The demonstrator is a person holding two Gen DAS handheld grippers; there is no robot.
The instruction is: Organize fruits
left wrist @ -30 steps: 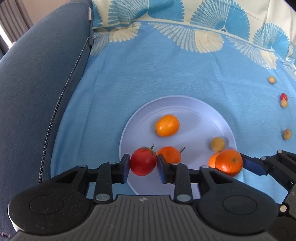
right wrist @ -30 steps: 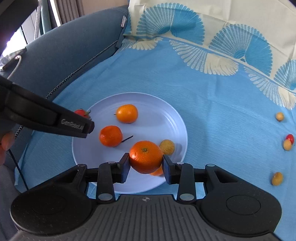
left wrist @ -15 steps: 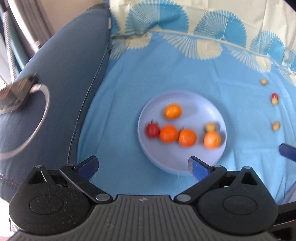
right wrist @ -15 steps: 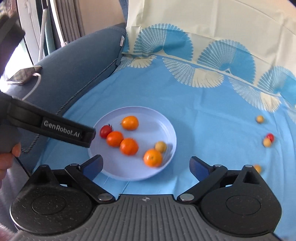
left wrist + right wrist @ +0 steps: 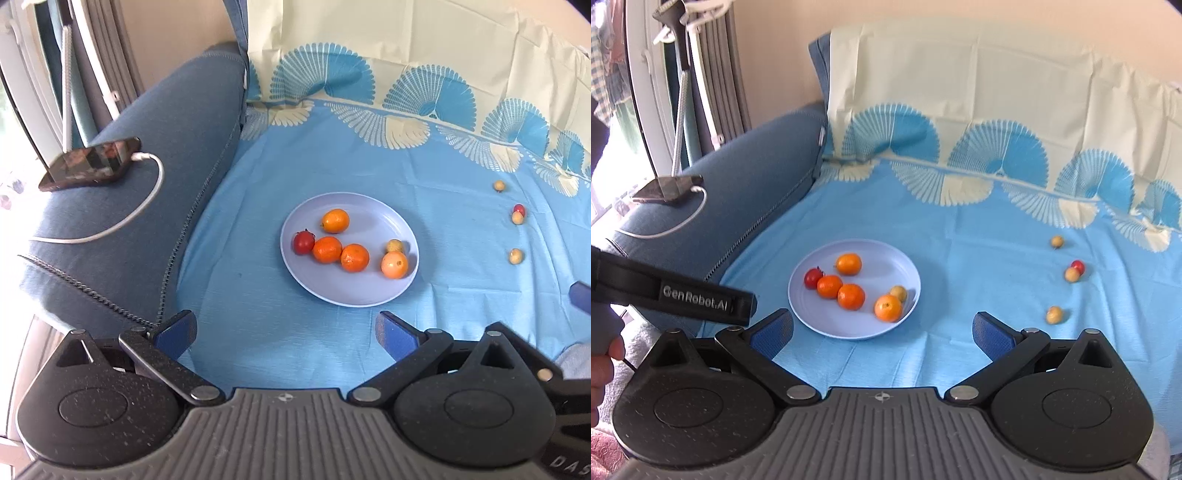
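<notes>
A pale blue plate (image 5: 365, 295) (image 5: 812, 321) lies on the blue cloth and holds several oranges (image 5: 355, 257) (image 5: 851, 296), a red tomato (image 5: 303, 242) (image 5: 812, 277) and a small yellow fruit (image 5: 394, 245) (image 5: 898, 293). Small yellow fruits (image 5: 516, 256) (image 5: 1054, 315) and a small red fruit (image 5: 519, 209) (image 5: 1078, 265) are scattered on the cloth to the right. My left gripper (image 5: 286, 334) hangs open above the cloth, short of the plate, nothing between its fingers. My right gripper (image 5: 882, 330) is open too, back from the plate's near rim.
A blue sofa armrest (image 5: 147, 155) (image 5: 746, 184) on the left carries a phone (image 5: 90, 162) (image 5: 666, 188) with a white cable. The patterned cloth (image 5: 406, 162) covers the seat and backrest. The other gripper's body (image 5: 676, 295) and a hand (image 5: 602, 369) show at left.
Both grippers opened, leaving the tomato and an orange on the plate, then drew back and rose, so the plate looks smaller and farther away.
</notes>
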